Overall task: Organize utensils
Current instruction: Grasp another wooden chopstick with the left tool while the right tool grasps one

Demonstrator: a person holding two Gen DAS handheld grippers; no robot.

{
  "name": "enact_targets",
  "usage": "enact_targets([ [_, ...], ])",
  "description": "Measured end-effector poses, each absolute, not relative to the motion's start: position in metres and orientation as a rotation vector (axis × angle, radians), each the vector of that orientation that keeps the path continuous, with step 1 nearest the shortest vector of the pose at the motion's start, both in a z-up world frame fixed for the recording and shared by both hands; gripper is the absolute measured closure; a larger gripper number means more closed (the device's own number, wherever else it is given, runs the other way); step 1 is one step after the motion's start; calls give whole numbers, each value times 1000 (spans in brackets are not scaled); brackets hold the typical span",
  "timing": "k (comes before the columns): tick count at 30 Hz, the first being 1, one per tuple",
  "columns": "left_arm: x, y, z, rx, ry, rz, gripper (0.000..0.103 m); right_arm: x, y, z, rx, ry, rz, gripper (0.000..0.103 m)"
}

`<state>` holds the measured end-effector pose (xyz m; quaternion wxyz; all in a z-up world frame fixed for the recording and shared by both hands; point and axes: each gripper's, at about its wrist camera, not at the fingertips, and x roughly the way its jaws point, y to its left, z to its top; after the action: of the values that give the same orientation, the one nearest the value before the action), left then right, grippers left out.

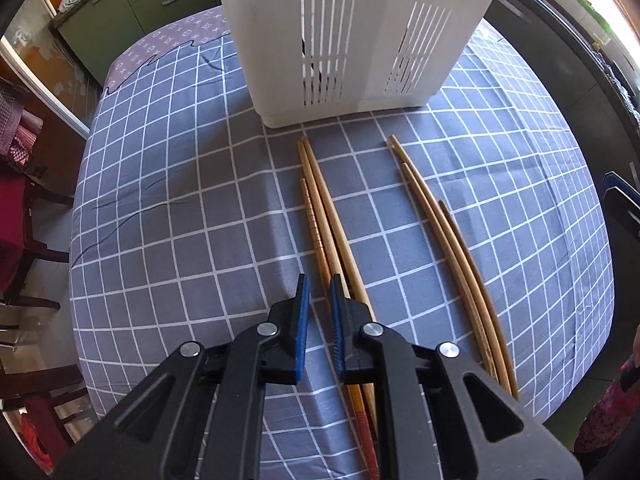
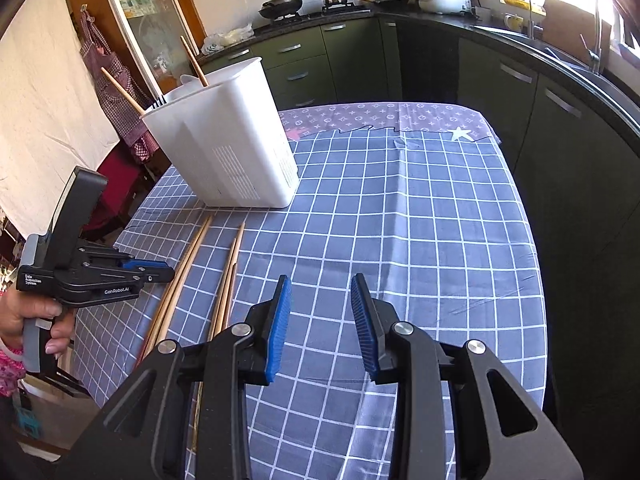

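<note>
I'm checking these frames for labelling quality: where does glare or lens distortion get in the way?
Left wrist view: the window at the top right is blown out, and the tablecloth grid bows outward; the chopsticks stay sharp. Right wrist view: the window is washed out and the cabinets curve.

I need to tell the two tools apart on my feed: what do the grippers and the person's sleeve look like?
Both grippers, left and right, are matte black linkages with silver pivot pins and ribbed blue finger pads. The left one's body carries white GenRobot.AI lettering and a grey handle. The sleeve is pink with a floral print. No cables show.
</note>
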<state>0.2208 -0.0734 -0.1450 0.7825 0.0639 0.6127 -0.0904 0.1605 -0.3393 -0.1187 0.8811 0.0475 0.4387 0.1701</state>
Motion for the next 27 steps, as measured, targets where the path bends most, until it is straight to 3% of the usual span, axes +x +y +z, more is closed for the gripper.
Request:
enact_targets([
  [17, 219, -81, -144, 133, 1317, -224, 97, 167, -323, -121, 73, 957, 384, 69],
  [27, 189, -54, -79, 77, 1083, -251, 97, 181, -280, -145, 43, 1082, 506, 69],
])
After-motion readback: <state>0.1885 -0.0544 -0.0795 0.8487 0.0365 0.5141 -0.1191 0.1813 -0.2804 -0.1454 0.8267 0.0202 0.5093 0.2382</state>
